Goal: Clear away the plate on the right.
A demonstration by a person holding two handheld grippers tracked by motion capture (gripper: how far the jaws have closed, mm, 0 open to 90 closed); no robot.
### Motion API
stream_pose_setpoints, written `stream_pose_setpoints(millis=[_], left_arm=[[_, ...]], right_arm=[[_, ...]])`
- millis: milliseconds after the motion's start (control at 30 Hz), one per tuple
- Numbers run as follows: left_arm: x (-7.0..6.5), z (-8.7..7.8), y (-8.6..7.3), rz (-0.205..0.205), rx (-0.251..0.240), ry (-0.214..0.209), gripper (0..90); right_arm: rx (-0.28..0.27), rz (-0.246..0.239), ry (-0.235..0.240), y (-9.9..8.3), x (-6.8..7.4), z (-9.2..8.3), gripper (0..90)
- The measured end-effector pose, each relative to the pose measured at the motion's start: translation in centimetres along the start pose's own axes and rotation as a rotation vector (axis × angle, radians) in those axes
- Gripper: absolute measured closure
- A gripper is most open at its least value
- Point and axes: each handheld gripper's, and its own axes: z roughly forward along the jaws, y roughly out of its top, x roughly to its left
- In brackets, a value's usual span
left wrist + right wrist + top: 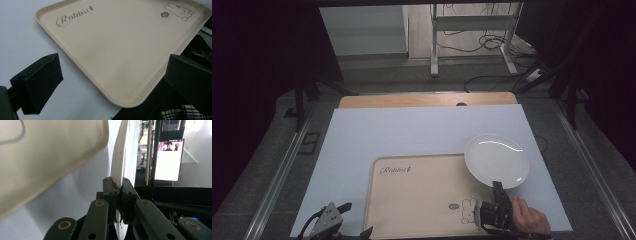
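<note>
Two tongs sit at the near edge of the tabletop (362, 132), one in each of the person's hands. The left tongs (112, 82) rest at the near left corner, beside the near left corner of the tray (422, 200). In the left gripper view their two black jaws stand spread wide apart with nothing between them; the rounded corner of the tray and a strip of pale blue tabletop lie in the gap beyond them.

The right tongs (497, 187) are held in the person's right hand (528, 217) at the near right, just past the right edge of the tray. Their jaws are pressed together on the near rim of the plate (497, 160). In the right gripper view the rim stands edge-on between the two pads, pinched tight.

Next out lies the tray, a beige rectangle with rounded corners, flat on the tabletop. It carries a small rabbit drawing (180, 11) near its near right corner and the word "Rabbit" (72, 16) in script near its far left corner.

The plate is white and round. In the high view it overlaps the far right corner of the tray, and most of it lies over the bare tabletop to the right of the tray. Whether it rests on the tray's edge or is lifted clear, I cannot tell.

Beyond the pale blue surface a strip of wood (427, 100) shows at the far edge, and past that grey floor (412, 75) with the legs of a metal frame (472, 30) and loose cables (492, 42).
</note>
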Motion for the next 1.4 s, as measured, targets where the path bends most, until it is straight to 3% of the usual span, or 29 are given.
stream_pose_setpoints(millis=[100,133,167,200,267,300,433,500,567,600,667,700,867,933,967,1400], left_arm=[[0.0,0.0,0.0,0.0,0.001,0.0,1.1],[0.0,0.0,0.0,0.0,0.001,0.0,1.1],[0.0,0.0,0.0,0.0,0.001,0.0,1.1],[0.0,0.0,0.0,0.0,0.001,0.0,1.1],[0.0,0.0,0.0,0.0,0.001,0.0,1.1],[0.0,0.0,0.0,-0.001,0.002,0.0,1.1],[0.0,0.0,0.0,-0.001,0.002,0.0,1.0],[0.0,0.0,0.0,-0.001,0.001,0.0,1.1],[0.0,0.0,0.0,-0.001,0.002,0.0,1.1],[0.0,0.0,0.0,-0.002,0.002,0.0,1.1],[0.0,0.0,0.0,-0.003,0.001,-0.001,1.1],[0.0,0.0,0.0,-0.003,0.001,-0.001,1.1],[0.1,0.0,0.0,-0.006,-0.002,-0.003,1.0],[0.1,0.0,0.0,-0.009,-0.003,-0.004,1.0],[0.1,-0.1,0.0,-0.007,-0.002,-0.004,1.0],[0.1,0.0,0.0,-0.005,-0.002,-0.005,0.9]], right_arm=[[0.013,-0.011,-0.004,0.7,0.0,-0.8,85.2],[0.018,-0.015,-0.049,0.9,0.2,-1.0,85.2],[-0.008,-0.018,-0.005,1.3,0.1,-1.1,85.2],[-0.038,-0.01,0.0,1.4,0.1,-1.1,85.2],[-0.035,-0.021,0.0,1.9,0.2,-1.6,85.1],[-0.076,-0.007,0.003,2.0,0.3,-1.4,85.2],[-0.076,-0.017,0.013,2.7,0.3,-2.1,85.2],[-0.11,-0.014,0.008,3.1,0.5,-2.1,85.1],[-0.108,-0.029,0.018,3.6,0.5,-2.5,85.1],[-0.142,-0.029,0.012,3.9,0.8,-2.6,85.1],[-0.128,-0.034,0.023,4.1,0.7,-2.9,85.1],[-0.153,-0.035,0.018,4.5,0.9,-3.0,85.1],[-0.172,-0.053,0.03,5.3,1.1,-3.5,85.1],[-0.229,-0.046,0.025,5.9,1.6,-3.4,84.8],[-0.195,-0.062,0.039,6.2,1.5,-3.8,84.8],[-0.277,-0.088,0.049,8.6,2.8,-4.3,84.8]])
